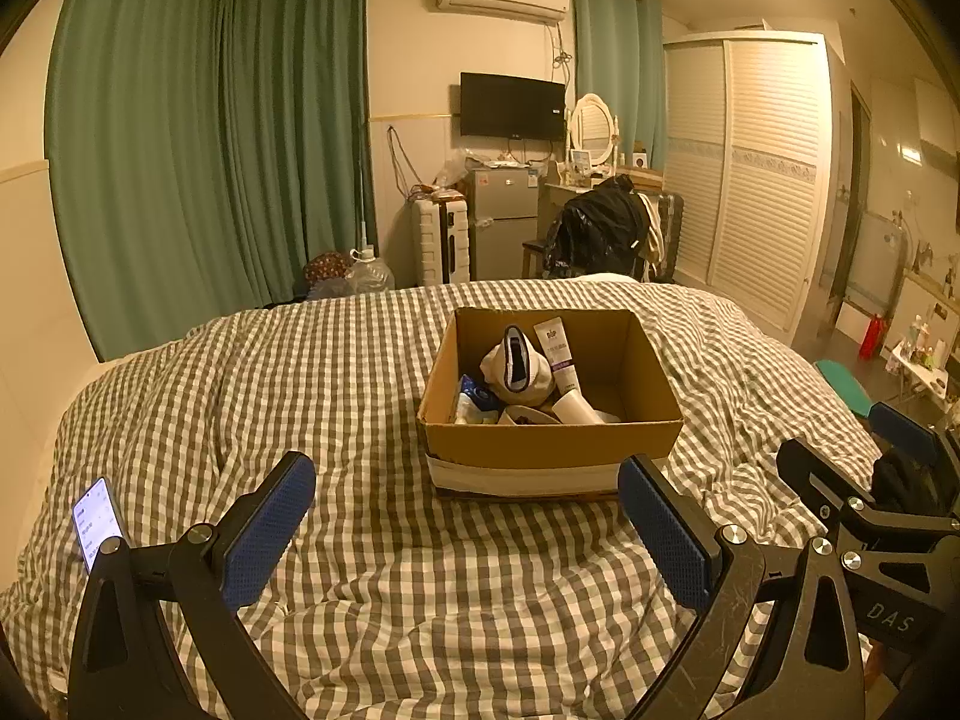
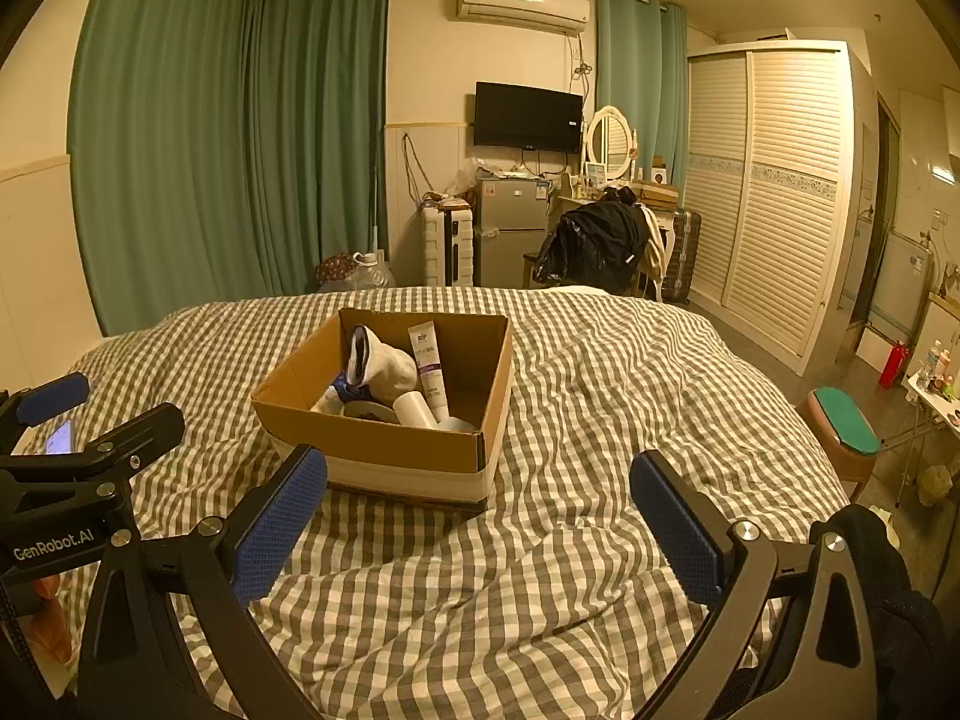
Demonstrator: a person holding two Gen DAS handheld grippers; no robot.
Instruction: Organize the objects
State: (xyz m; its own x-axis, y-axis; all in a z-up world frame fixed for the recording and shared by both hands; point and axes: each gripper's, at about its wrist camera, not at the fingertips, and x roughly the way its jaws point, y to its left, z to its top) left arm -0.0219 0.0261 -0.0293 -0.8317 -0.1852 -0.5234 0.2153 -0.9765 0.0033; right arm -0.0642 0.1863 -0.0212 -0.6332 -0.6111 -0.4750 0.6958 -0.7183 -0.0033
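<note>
Box [image 1: 552,441] of stuff sits on the checked bedspread [image 1: 372,546] right ahead of your two tools. Your left gripper [image 1: 467,531] is spread wide with nothing in it, same deal for your right gripper [image 2: 478,525], both hanging just short of the cardboard. Inside you've got a white sock [image 1: 517,367], a tube [image 1: 558,354] and a white bottle [image 1: 576,408]. A lit phone [image 1: 96,519] lies off to your left.

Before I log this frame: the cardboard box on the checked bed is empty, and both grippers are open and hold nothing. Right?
Not quite. The cardboard box on the checked bed is not empty: the left wrist view shows a white sock, a tube and other items inside. The left gripper and right gripper are open and hold nothing.
</note>
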